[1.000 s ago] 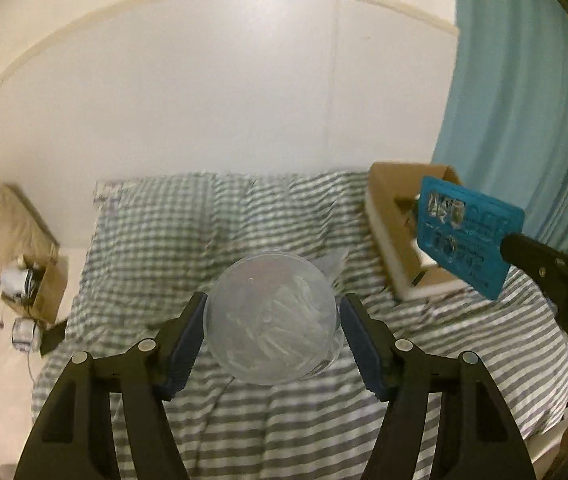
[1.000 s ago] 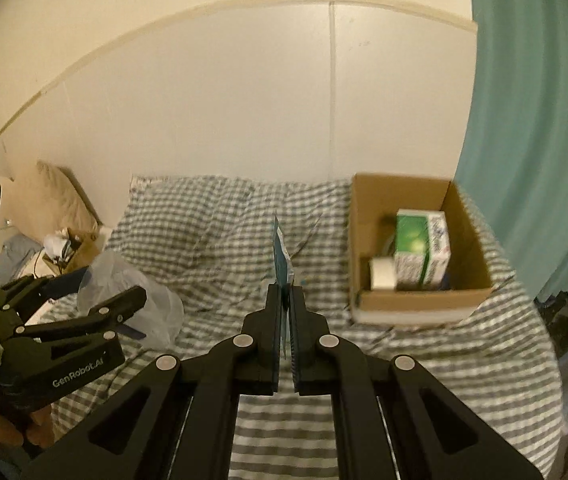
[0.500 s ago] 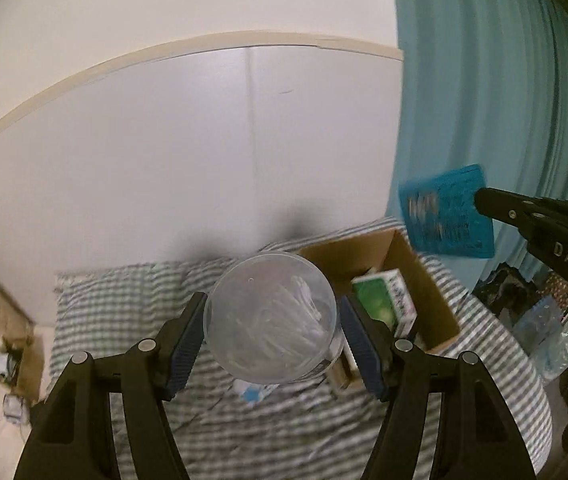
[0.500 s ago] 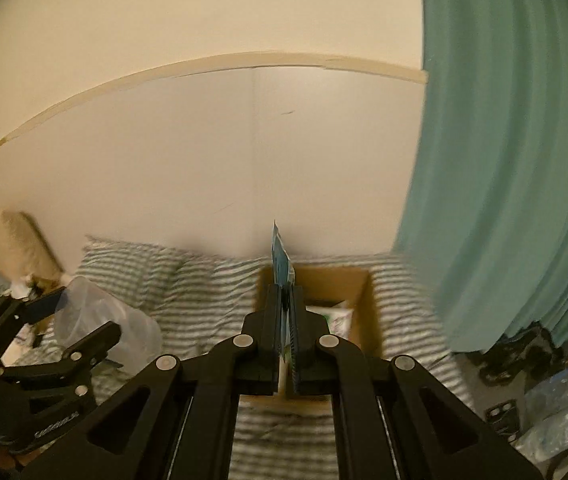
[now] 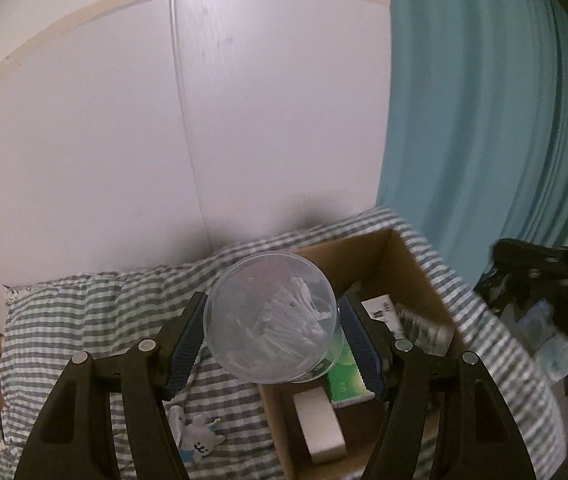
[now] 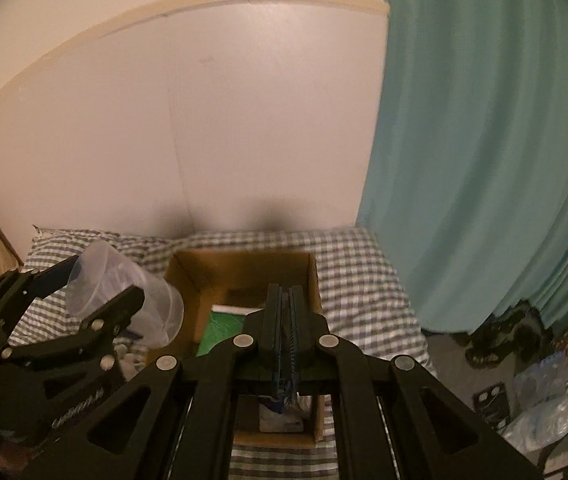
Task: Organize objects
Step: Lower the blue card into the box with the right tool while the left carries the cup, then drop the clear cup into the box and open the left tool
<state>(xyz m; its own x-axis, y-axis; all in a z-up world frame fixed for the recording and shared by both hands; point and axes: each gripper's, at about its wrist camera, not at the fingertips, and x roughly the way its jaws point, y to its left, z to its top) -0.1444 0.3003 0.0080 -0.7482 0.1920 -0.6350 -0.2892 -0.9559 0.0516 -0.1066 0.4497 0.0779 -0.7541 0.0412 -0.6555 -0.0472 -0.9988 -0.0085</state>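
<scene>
A clear plastic container, apparently filled with cotton swabs, is clamped between the blue pads of the left gripper and is carried on its side, its round end turned toward the camera and its long axis running forward along the fingers. An open cardboard box is set on the striped bed, and it lies just below and slightly to the right of the container; a green carton and a pale box are already seen inside it. In the right wrist view the right gripper is held directly over the same box, its jaws nearly together on a thin blue card, of which only the edge is visible between them. The container is seen there at the left, beside the box's left wall rather than above the opening. The right gripper is therefore judged to be better placed for a drop, while a short shift rightward is thought necessary before the container can be lowered. A small plush toy is left lying on the bed beside the box.
</scene>
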